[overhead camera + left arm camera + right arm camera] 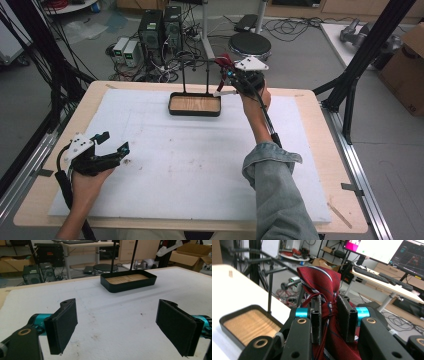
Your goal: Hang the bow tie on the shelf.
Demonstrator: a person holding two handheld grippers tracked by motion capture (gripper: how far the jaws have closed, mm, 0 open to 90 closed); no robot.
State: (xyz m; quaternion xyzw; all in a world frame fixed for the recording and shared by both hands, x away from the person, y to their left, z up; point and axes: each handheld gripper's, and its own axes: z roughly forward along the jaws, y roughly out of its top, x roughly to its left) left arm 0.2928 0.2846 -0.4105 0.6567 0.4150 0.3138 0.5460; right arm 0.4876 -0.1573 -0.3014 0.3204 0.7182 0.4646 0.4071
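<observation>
Now red tie (322,282) pinched between fingers (347,317).

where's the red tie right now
The red striped tie is clamped in the right hand-held gripper, held above the table's far edge just right of the black tray and its rack.

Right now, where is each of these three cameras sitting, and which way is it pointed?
High view: above the person's side, looking forward and down on the table; both forearms, left gripper and right gripper show.
Left gripper view: low over the white mat, looking along its open jaws toward the tray.
Right gripper view: raised beside the tray, facing desks and monitors; its jaws pinch a red striped tie.
All three share the tray.
</observation>
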